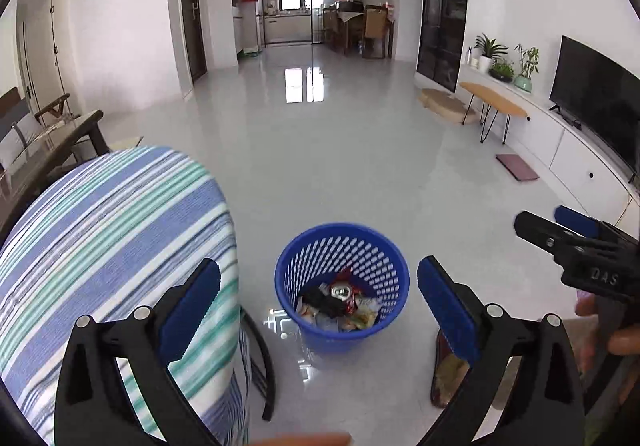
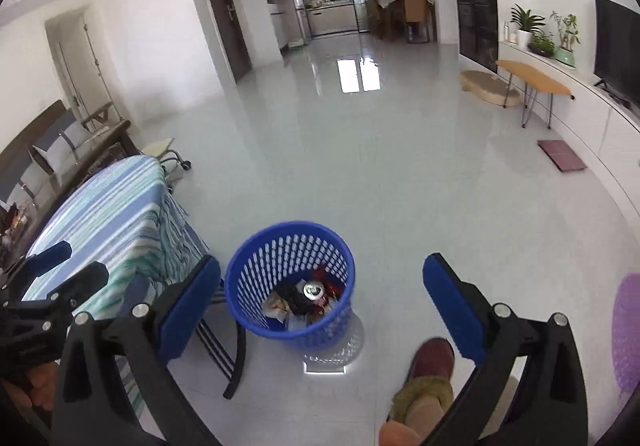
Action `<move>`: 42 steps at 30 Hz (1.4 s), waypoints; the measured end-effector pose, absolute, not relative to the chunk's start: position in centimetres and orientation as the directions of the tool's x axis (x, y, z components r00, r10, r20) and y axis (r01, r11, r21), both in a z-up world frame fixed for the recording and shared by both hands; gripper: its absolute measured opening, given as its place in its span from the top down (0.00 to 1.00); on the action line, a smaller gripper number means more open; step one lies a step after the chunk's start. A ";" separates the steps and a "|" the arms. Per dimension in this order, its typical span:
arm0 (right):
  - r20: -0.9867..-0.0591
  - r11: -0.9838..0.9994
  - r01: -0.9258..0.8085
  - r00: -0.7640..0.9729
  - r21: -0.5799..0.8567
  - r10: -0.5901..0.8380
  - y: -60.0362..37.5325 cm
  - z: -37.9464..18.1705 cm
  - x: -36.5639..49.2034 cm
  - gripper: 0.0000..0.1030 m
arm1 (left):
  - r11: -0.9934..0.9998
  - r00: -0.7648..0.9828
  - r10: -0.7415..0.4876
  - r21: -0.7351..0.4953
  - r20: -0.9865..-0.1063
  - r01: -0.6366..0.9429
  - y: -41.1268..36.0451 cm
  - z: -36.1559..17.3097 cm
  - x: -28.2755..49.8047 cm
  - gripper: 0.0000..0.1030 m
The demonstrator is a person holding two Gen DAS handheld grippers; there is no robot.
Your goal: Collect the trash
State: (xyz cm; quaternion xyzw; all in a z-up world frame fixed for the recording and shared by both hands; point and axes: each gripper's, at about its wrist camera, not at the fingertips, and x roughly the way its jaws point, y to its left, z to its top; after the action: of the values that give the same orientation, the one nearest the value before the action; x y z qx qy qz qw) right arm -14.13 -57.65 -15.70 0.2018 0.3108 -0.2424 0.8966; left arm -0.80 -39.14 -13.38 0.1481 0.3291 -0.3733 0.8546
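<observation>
left gripper point(image 1: 318, 296) and right gripper point(image 2: 322, 292): both released, jaws spread wide, nothing between them. trash point(image 1: 340, 304), a can among wrappers, lies inside the blue basket point(image 1: 288, 270) on the floor, beside the striped table point(image 1: 100, 238).

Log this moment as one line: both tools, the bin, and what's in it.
left tool: open, empty | right tool: open, empty | blue bin: on floor beside striped table | contents: can, wrappers

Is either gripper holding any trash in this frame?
No: the left gripper and right gripper both stand open and empty above the blue basket.
</observation>
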 end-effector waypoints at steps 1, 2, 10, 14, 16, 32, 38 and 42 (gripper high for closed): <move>-0.646 0.804 0.554 0.699 0.218 -0.306 -57.3 -15.8 -14.7 0.05 | 0.669 0.484 -0.547 -0.008 -0.683 0.744 -38.9 -13.5 -1.0 0.05; -0.647 0.803 0.552 0.700 0.223 -0.301 -57.0 -15.8 -15.1 0.05 | 0.664 0.475 -0.545 -0.010 -0.692 0.748 -38.7 -13.6 -1.4 0.05; -0.709 0.816 0.570 0.614 0.096 -0.345 -53.2 -13.7 -16.0 0.05 | 0.670 0.459 -0.475 0.029 -0.751 0.741 -37.9 -13.7 -3.3 0.05; -0.731 0.823 0.567 0.578 0.040 -0.363 -52.0 -13.2 -15.7 0.05 | 0.673 0.453 -0.457 0.036 -0.766 0.739 -37.7 -13.8 -3.1 0.05; -0.742 0.827 0.561 0.573 0.044 -0.349 -51.7 -13.4 -15.6 0.05 | 0.676 0.458 -0.451 0.043 -0.766 0.736 -37.5 -13.8 -3.0 0.05; -0.776 0.829 0.554 0.557 0.080 -0.297 -50.2 -14.2 -15.2 0.05 | 0.682 0.458 -0.431 0.051 -0.777 0.730 -37.4 -14.4 -2.6 0.05; -0.776 0.830 0.551 0.559 0.084 -0.292 -50.1 -14.1 -15.1 0.05 | 0.686 0.457 -0.425 0.051 -0.781 0.726 -37.2 -14.5 -2.4 0.05; -0.776 0.831 0.549 0.562 0.089 -0.288 -50.0 -14.0 -15.1 0.05 | 0.685 0.457 -0.424 0.054 -0.782 0.727 -37.2 -14.6 -2.4 0.05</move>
State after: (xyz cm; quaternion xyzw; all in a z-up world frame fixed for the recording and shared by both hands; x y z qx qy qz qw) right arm -15.06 -49.97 -14.03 0.1626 0.4015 -0.2407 0.8686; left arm -2.44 -37.16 -14.62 0.1944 0.3892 -0.3461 0.8312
